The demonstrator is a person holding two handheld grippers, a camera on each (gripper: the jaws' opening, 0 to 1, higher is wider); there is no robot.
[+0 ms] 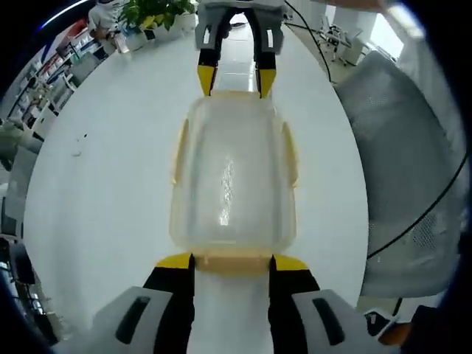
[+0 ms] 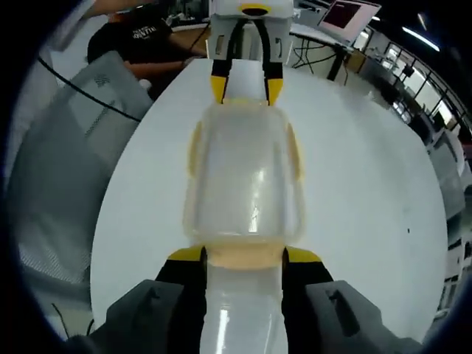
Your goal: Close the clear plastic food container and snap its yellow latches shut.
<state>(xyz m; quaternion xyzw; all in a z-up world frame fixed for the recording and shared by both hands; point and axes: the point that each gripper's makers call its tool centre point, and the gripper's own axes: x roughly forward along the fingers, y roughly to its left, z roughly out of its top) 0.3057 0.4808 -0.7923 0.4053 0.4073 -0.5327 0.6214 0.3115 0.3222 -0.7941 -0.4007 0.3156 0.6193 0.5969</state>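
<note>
Two grippers, left [image 1: 233, 262] and right [image 2: 244, 256], jaws spread astride opposite end latches of box [image 1: 232, 181], mid-desk [image 1: 110, 192]. Looks light, thin, slippery; press latches only.

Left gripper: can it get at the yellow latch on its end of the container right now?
Probably yes. The left gripper already has its fingers either side of the near yellow latch of the clear food container, with nothing between. The right gripper sits at the opposite end.

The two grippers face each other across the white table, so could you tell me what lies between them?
The clear food container, lid on, fills the stretch between the left gripper and right gripper, as both views show.
</note>
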